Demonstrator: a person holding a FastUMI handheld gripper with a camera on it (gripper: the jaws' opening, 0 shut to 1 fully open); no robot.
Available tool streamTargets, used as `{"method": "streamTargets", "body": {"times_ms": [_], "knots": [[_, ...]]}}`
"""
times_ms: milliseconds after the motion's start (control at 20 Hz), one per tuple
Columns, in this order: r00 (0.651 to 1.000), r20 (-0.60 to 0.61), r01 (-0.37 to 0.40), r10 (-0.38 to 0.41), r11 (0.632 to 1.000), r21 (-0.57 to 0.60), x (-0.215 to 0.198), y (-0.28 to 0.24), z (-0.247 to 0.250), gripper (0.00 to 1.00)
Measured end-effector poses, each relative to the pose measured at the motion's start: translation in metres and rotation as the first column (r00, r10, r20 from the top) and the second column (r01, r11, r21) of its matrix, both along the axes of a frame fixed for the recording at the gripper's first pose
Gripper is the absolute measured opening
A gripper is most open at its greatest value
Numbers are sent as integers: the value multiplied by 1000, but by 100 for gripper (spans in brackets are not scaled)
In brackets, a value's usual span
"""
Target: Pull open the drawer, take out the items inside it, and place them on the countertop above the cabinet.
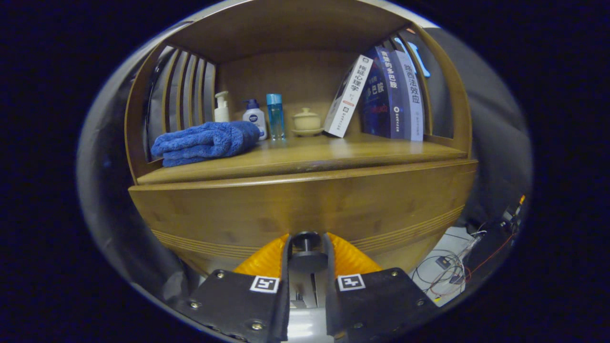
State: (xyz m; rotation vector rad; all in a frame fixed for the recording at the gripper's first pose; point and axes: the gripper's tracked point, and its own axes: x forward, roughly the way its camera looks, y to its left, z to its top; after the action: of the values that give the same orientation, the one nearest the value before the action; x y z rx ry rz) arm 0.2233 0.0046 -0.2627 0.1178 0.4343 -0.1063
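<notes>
Drawer: the drawer (305, 205) sits directly under the countertop (305, 155), its wood front flush with the cabinet, so it reads as closed.
Knob: a dark round knob (306, 244) stands out from the lower middle of the drawer front.
Gripper: the gripper (307, 247) is at the knob, one finger on each side of it; the jaws are nearly closed around the knob's stem and look to be pressing on it, though actual contact is hard to confirm.
Progress: judged from the closed front, the task is at its first step; the grip on the knob seems made, the pull is not yet done.
Left to do: pull the drawer out, lift out what is inside, set it on the countertop.
Drawer contents: hidden behind the closed front; cannot tell what is in it.
Countertop: above the drawer, it already carries things, with bare wood at its front middle and front right.
Towel: a folded blue towel (205, 142) lies above the drawer's left part.
Bottles: a white pump bottle (221, 108), a second white bottle (254, 119) and a clear blue bottle (275, 116) stand behind the towel, near the back wall.
Lidded cup: a cream lidded cup (306, 121) on a saucer stands above the drawer's middle.
Books: three books (381, 93) lean together above the drawer's right part.
Floor: wires (452, 271) lie below and right of the drawer.
</notes>
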Motion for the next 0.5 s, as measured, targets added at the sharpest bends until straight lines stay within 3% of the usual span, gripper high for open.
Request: {"method": "streamTargets", "body": {"times_ms": [500], "knots": [[998, 0, 58, -58, 998, 21, -74, 0, 9, 30]]}}
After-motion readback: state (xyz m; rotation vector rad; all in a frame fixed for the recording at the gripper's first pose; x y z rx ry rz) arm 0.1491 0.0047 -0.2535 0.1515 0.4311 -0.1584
